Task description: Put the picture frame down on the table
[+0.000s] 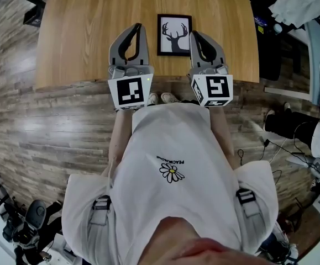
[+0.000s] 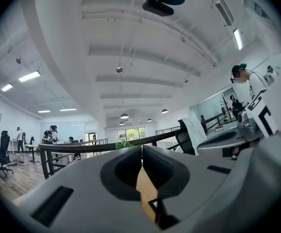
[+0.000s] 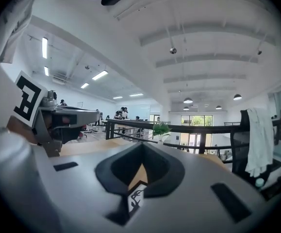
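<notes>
The picture frame (image 1: 174,35), black-edged with a deer silhouette on white, lies on the wooden table (image 1: 82,32) near its front edge. My left gripper (image 1: 140,26) is just left of the frame and my right gripper (image 1: 192,33) just right of it. Both are shut with nothing between the jaws and appear clear of the frame. In the left gripper view the shut jaws meet at my left gripper (image 2: 141,147), with a sliver of frame corner (image 2: 153,207) below. In the right gripper view, below my right gripper (image 3: 142,145), part of the deer picture (image 3: 135,201) shows.
The table's front edge (image 1: 148,80) runs just behind the grippers' marker cubes, with wood floor (image 1: 43,131) below. A person in black trousers (image 1: 292,123) sits at the right among cables. Desks and clutter (image 1: 300,4) stand at the far right. Other people (image 2: 50,132) stand far off.
</notes>
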`<state>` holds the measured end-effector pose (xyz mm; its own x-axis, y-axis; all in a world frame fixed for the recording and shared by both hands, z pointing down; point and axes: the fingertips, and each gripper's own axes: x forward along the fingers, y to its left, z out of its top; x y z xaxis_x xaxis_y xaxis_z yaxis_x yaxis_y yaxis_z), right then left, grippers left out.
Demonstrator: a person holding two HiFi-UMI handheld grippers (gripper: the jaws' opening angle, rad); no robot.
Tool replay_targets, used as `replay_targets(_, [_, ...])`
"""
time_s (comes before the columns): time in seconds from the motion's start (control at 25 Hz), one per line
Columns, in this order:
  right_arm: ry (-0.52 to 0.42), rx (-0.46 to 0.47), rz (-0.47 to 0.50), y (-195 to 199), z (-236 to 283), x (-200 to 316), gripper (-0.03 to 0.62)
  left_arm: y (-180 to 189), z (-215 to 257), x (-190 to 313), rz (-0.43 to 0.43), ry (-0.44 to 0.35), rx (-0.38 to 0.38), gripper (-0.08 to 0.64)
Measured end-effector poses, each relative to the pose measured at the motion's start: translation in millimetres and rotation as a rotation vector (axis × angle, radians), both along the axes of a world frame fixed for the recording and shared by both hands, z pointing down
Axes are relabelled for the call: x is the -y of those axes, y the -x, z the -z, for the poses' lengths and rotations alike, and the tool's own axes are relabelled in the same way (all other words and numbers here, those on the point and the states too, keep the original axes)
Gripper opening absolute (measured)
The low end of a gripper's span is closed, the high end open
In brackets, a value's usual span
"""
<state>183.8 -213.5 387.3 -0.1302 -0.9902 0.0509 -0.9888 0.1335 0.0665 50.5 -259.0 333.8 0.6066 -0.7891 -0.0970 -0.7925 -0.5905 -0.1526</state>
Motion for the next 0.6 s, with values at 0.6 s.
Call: replay_targets(0.6, [-0.064,-0.025,0.001,2,27,-10,0.009,-4,0,-3,-0.001,0.006,-0.018,0.018])
